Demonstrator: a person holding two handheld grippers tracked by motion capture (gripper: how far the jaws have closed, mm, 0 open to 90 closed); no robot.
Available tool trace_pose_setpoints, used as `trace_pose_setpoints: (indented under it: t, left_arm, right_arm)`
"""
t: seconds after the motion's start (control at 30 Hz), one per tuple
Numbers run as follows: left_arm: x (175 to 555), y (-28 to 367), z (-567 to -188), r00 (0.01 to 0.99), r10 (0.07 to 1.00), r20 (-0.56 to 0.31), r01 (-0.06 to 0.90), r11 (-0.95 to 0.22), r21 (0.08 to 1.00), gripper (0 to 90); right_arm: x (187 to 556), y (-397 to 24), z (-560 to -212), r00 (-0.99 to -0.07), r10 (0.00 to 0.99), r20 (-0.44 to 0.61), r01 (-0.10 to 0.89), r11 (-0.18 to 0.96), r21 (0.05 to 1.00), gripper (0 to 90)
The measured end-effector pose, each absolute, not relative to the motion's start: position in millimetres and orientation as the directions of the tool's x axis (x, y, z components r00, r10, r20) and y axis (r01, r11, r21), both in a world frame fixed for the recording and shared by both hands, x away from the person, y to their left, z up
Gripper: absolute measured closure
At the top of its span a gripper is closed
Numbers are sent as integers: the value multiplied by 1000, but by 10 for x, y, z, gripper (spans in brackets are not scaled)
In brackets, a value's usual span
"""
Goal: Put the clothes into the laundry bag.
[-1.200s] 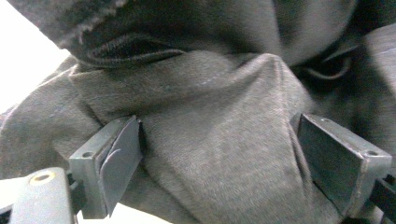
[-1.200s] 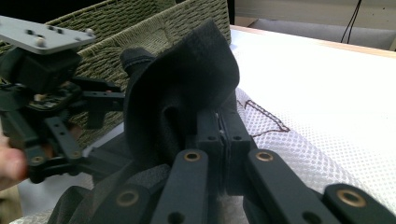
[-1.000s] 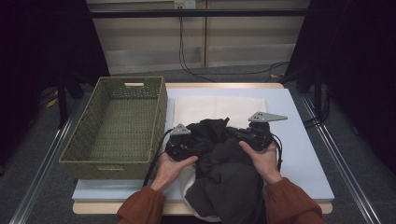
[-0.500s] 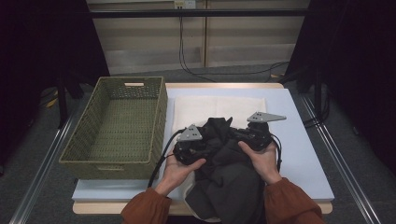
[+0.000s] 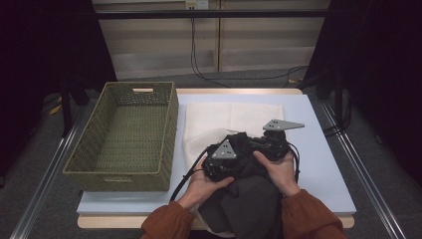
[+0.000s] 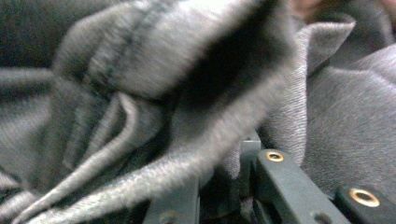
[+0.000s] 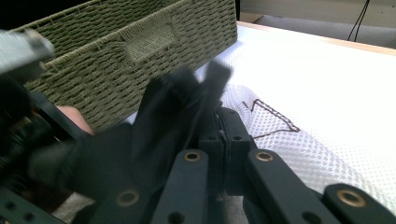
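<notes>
While both grippers are pinching folds of the dark garment [image 5: 249, 199] at lower centre of the high view, left gripper [image 5: 230, 160] and right gripper [image 5: 259, 144] clamped tight, the cloth is appearing soft, light and floppy, best gripped along its bunched edges.

Lighting and picture quality: lit table, dark surroundings, soft close-ups.

The high view is evenly lit from above; the pale table top [image 5: 323, 164] is bright, both side margins fall to near black, and shadows are weak. The left gripper view is dim and blurred, with the grey garment [image 6: 140, 93] smeared. The right gripper view is brighter; the white mesh cloth [image 7: 327, 93] nearly washes out, and near parts are out of focus.
</notes>
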State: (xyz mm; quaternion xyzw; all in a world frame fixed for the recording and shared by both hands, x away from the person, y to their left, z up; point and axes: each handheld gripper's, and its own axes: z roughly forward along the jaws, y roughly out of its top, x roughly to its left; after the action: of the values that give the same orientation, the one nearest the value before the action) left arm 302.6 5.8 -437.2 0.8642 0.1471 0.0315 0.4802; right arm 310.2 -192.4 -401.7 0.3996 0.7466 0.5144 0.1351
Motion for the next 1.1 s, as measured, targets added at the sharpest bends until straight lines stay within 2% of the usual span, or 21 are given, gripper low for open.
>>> trace_pose_setpoints:
  t: [0.23,0.37,0.5,0.63,0.87,1.0,1.1]
  left_arm:
    - [3044,-94,-4426,963,266,-48,198,-574,795,832]
    - [3074,-155,-4459,957,289,-27,204,-603,771,834]
    - [3130,-162,-4506,949,312,-44,232,-596,769,835]
    - [3179,-163,-4547,946,323,-15,223,-615,756,836]
    - [3230,-136,-4592,933,358,-36,254,-586,769,835]
    - [3252,-119,-4595,915,403,-11,265,-583,768,833]
    - [3300,-91,-4613,900,432,-57,308,-539,784,832]
  right_arm:
    - [3065,-1939,-3868,-660,724,200,421,136,897,891]
    - [3012,-1931,-3781,-668,721,185,398,136,907,891]
    - [2970,-1940,-3714,-676,712,189,384,121,915,891]
    - [2943,-1949,-3672,-682,705,195,377,110,920,892]
    - [2885,-1972,-3643,-674,708,210,392,103,914,892]
    - [2843,-1972,-3693,-681,707,190,396,137,908,892]
    - [2802,-1988,-3752,-684,704,193,413,156,897,893]
